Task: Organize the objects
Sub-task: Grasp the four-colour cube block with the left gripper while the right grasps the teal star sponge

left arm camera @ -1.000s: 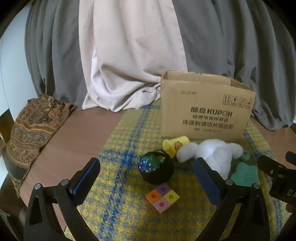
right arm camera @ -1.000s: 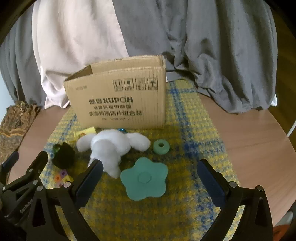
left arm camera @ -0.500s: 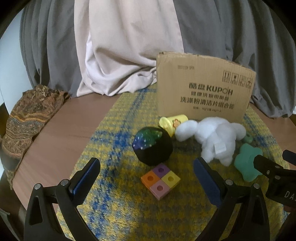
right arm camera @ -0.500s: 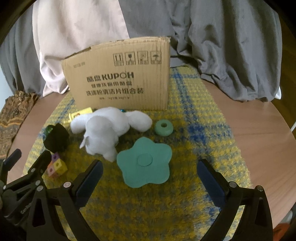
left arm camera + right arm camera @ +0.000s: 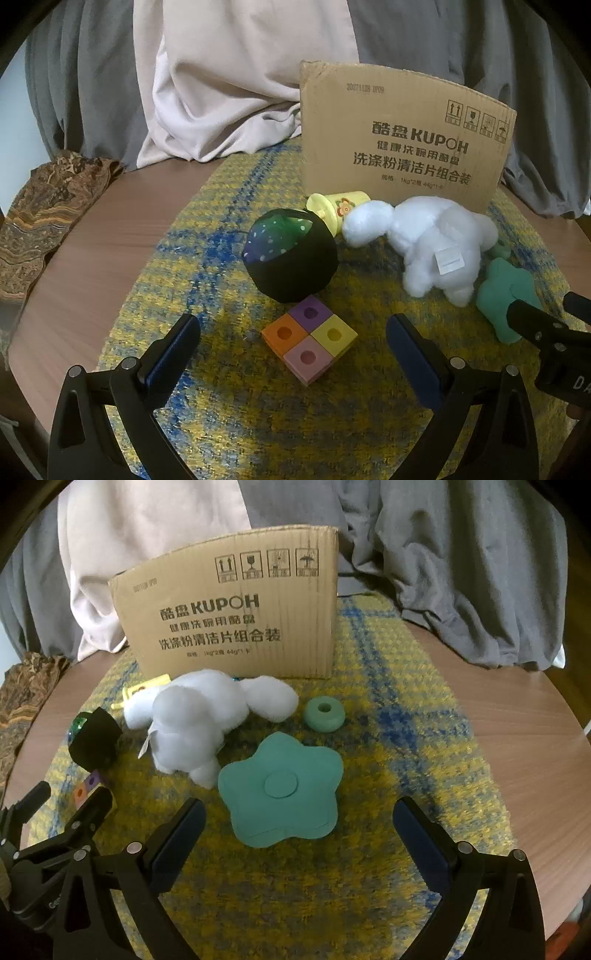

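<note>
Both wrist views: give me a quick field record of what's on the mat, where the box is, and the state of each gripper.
surface: yellow-blue mat on round wooden table
box: cardboard box upright at mat's far side
left gripper: open, empty, four-colour block ahead between its fingers
right gripper: open, empty, green flower piece ahead
other items: white plush, black pouch, yellow cup on its side, green ring

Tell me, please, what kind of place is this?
Probably a room at home: a round wooden table under a yellow-blue cloth, toys like a white plush, and a cardboard box before draped curtains.
</note>
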Motion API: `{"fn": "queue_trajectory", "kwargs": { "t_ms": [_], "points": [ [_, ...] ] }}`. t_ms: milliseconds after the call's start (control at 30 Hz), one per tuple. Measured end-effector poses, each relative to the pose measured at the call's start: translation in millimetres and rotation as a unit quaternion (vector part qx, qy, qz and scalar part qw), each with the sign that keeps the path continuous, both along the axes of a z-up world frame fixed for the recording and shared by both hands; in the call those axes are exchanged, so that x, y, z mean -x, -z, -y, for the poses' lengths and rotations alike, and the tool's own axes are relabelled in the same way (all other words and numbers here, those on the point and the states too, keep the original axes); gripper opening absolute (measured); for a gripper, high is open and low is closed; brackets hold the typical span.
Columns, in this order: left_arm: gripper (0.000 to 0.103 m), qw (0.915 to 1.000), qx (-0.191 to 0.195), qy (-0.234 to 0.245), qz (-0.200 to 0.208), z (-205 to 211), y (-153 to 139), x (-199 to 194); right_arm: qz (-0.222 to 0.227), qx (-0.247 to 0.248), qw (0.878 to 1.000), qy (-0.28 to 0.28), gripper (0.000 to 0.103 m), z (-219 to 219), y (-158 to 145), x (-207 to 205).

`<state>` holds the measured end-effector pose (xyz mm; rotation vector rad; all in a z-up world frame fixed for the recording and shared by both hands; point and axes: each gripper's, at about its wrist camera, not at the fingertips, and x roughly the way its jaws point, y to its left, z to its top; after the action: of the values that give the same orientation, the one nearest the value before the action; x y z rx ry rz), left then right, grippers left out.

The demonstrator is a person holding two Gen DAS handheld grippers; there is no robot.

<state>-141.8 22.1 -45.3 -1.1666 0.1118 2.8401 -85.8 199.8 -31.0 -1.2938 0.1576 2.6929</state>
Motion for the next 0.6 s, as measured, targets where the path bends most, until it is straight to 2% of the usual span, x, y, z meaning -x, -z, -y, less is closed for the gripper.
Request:
{"fn": "queue_trajectory", "kwargs": {
  "t_ms": [467,533,600],
  "points": [
    [0.102,0.9988,-0.013,0.0,0.048,4,12,16,0.022,0.011,1.0,-0.006,0.102,3,13,12],
    [0.098,0.9985,-0.015,0.003,0.052,3,13,18,0.025,0.012,1.0,-0.007,0.102,3,14,13],
    [0.09,0.9983,-0.016,0.005,0.056,3,14,19,0.027,0.014,1.0,-0.007,0.102,3,15,14]
  ]
}}
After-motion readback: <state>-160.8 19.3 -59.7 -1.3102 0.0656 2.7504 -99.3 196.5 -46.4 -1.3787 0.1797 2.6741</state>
